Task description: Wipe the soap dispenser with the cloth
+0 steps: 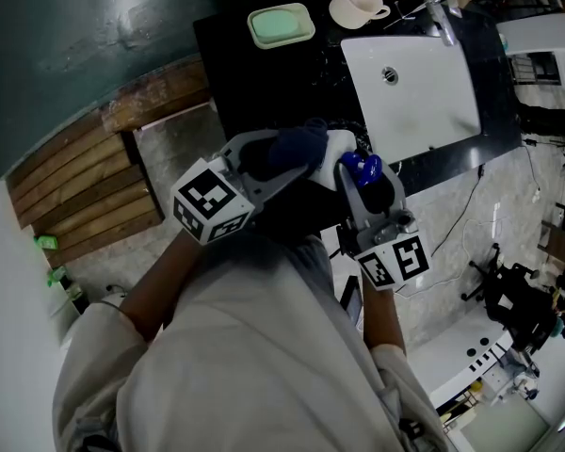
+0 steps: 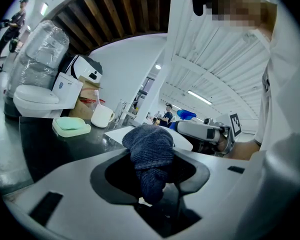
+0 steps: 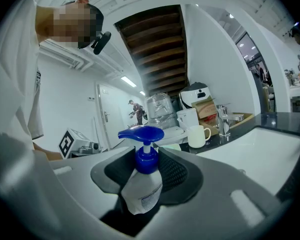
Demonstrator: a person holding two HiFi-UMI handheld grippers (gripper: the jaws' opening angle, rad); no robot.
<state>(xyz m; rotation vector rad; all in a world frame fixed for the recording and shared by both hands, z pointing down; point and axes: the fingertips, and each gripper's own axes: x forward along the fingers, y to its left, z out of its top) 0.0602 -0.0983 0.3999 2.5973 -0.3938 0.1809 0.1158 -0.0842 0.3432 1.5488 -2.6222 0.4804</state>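
Left gripper (image 2: 151, 184): jaws shut tight on dark blue cloth (image 2: 149, 146). Cloth bunched up, sticks out past jaws.
Right gripper (image 3: 142, 196): jaws part way open, hold white soap dispenser (image 3: 141, 184) by its body. Blue pump on top.
Both up in air, close to person. Cloth just beside dispenser; touching or not, cannot tell.
Beyond them: black bench (image 1: 235, 64), white sink (image 1: 424, 97), white mug (image 1: 356, 6), green soap dish (image 1: 281, 24).

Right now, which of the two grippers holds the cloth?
The left gripper, clamped on the dark blue cloth; the right gripper holds the blue-pumped soap dispenser.
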